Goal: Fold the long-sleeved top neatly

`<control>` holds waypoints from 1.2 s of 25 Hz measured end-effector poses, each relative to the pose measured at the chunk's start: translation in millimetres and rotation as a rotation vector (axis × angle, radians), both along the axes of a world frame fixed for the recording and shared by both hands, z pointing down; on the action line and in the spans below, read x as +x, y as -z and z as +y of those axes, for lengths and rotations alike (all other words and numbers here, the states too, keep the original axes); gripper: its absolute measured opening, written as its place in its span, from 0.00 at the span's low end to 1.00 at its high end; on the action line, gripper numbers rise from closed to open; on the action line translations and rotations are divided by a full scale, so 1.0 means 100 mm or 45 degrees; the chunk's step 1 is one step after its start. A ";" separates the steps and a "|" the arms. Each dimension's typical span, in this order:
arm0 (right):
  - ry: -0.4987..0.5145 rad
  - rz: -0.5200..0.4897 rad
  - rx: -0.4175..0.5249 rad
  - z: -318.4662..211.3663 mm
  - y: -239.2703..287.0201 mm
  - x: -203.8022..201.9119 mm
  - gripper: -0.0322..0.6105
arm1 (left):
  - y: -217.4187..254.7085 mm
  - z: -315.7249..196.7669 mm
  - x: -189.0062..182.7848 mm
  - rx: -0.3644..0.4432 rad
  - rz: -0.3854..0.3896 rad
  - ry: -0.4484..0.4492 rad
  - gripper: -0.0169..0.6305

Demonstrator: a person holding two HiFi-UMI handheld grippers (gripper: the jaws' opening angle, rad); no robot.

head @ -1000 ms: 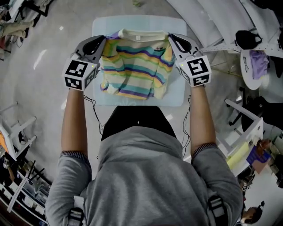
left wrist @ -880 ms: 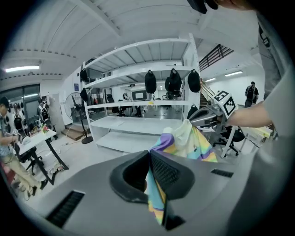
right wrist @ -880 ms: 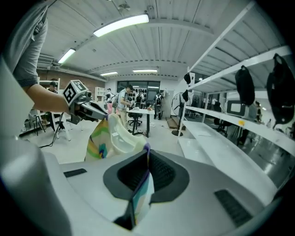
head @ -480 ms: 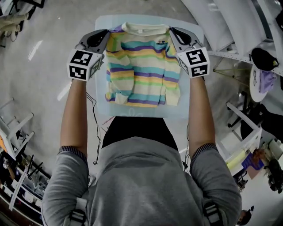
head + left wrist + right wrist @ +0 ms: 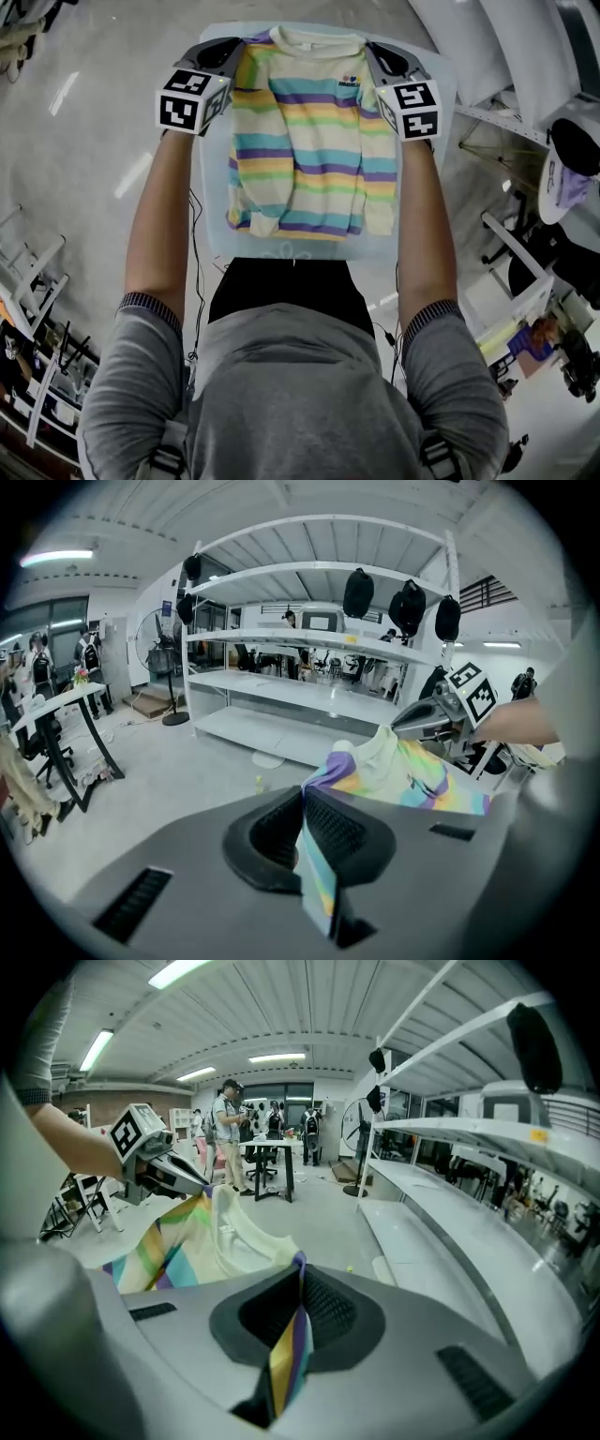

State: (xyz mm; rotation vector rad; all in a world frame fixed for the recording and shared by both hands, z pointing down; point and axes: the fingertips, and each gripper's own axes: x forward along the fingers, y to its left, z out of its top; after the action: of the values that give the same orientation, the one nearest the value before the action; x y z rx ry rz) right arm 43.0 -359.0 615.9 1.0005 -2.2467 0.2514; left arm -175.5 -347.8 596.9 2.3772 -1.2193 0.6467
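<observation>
The striped top (image 5: 305, 131) is spread out over a pale blue table (image 5: 281, 248). The left gripper (image 5: 239, 47) is shut tight on the top's left shoulder. The right gripper (image 5: 372, 49) is shut tight on the other shoulder. Both hold only cloth, nothing else.

The big thing for the next move is how the top lies. Its long way runs from the collar (image 5: 317, 37), far from the person, down to the hem (image 5: 295, 228), close to the person. So all of the cloth lies on the near side of the two grippers, toward the person's body. The grippers are at the far end, one at each side, level with each other. Neither is nearer to the hem. I think the top is being laid flat so the folding can start, so most of the job is not done yet.

The head view shows the whole top, the stripes and the table under it. It does not show the pads on the cloth. The two gripper views show that well: a thin strip of striped cloth is pinched between each pair of jaws. They also show the collar stretched between the grippers, and white shelves (image 5: 309, 644) behind. I cannot tell if the hem touches the table.
</observation>
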 end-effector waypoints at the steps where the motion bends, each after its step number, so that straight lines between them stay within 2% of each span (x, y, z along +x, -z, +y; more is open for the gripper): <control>1: -0.002 0.008 -0.009 -0.04 -0.08 0.01 0.08 | -0.07 -0.05 0.01 -0.012 -0.003 -0.002 0.07; 8: -0.011 0.064 -0.112 -0.17 -0.56 0.05 0.09 | -0.54 -0.24 0.07 -0.134 0.014 0.001 0.09; 9: -0.009 0.073 -0.131 -0.17 -0.61 0.06 0.11 | -0.59 -0.22 0.09 -0.161 0.032 -0.002 0.13; 12: -0.023 0.077 -0.162 -0.13 -0.64 0.11 0.29 | -0.62 -0.16 0.09 -0.191 0.051 0.008 0.30; 16: -0.081 0.026 -0.163 -0.03 -0.42 0.24 0.38 | -0.47 0.01 0.05 -0.186 0.074 0.035 0.38; 21: -0.154 -0.052 -0.152 0.27 0.04 0.41 0.45 | -0.12 0.39 0.02 -0.165 0.124 0.064 0.41; 27: -0.238 -0.153 -0.172 0.94 0.58 0.57 0.48 | 0.23 1.02 -0.05 -0.163 0.145 0.048 0.41; 30: -0.284 -0.155 -0.190 1.38 0.75 0.70 0.48 | 0.36 1.35 -0.06 -0.176 0.152 0.034 0.41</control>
State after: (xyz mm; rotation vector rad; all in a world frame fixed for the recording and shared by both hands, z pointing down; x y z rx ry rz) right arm 112.6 -221.5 540.5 1.1816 -2.1852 0.5827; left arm -181.3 -212.4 560.9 2.2478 -1.1174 0.5538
